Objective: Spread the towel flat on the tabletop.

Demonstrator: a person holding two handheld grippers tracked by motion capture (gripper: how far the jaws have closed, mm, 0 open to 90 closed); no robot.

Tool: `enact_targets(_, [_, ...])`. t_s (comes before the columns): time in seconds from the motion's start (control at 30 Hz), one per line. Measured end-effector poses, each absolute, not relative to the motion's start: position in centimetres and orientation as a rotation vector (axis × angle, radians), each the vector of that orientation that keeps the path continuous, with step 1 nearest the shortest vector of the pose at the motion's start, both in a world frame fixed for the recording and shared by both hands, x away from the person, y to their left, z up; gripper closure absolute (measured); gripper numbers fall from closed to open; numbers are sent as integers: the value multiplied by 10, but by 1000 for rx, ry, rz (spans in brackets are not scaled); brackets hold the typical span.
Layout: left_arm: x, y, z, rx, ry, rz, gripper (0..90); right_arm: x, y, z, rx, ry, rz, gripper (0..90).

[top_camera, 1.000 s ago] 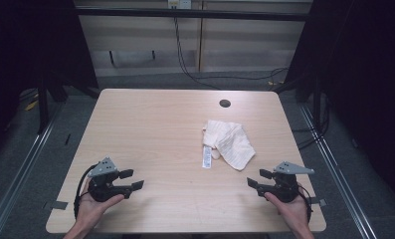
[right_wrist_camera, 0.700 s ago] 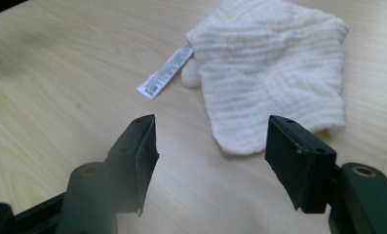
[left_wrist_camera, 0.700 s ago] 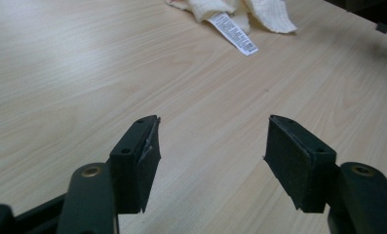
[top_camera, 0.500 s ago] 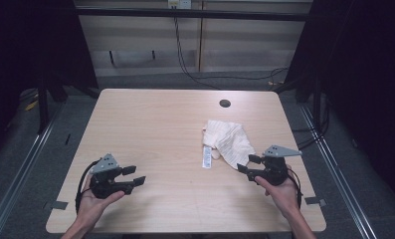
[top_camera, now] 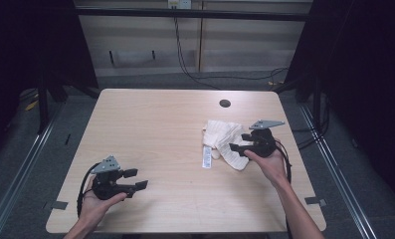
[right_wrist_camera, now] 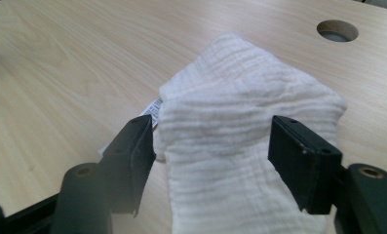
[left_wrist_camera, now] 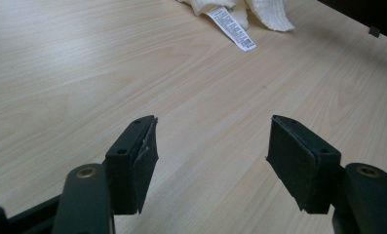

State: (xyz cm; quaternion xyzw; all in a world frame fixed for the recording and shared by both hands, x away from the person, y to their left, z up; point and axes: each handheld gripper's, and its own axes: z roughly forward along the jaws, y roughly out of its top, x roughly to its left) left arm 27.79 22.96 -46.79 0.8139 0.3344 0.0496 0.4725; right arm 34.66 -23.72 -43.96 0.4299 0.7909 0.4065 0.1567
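Observation:
A cream ribbed cloth (top_camera: pixel 224 138) lies crumpled on the right half of the wooden table (top_camera: pixel 155 129), with a white printed label (top_camera: pixel 207 156) sticking out toward the front. My right gripper (top_camera: pixel 238 147) hovers open over the cloth's near right part. In the right gripper view the cloth (right_wrist_camera: pixel 240 141) lies between and below the spread jaws, untouched as far as I can see. My left gripper (top_camera: pixel 135 179) is open near the front left of the table, over bare wood, far from the cloth (left_wrist_camera: pixel 240 7) and its label (left_wrist_camera: pixel 231 28).
A round cable hole (top_camera: pixel 225 103) sits in the table near the far edge, also in the right gripper view (right_wrist_camera: pixel 337 30). Metal rails run along the floor on both sides of the table. Cables hang behind the far edge.
My right gripper has moved forward and left from the front right corner until it stands over the cloth. The left gripper has shifted only slightly.

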Motion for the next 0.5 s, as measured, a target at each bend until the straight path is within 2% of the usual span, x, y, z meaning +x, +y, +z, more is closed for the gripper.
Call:
enact_targets(0.23, [277, 228, -472, 2023, 797, 123, 323, 369, -227, -463, 1244, 2321, 1167, 308])
enact_targets(0.5, [276, 229, -471, 2019, 792, 128, 315, 387, -214, -473, 1228, 2350, 1152, 284])
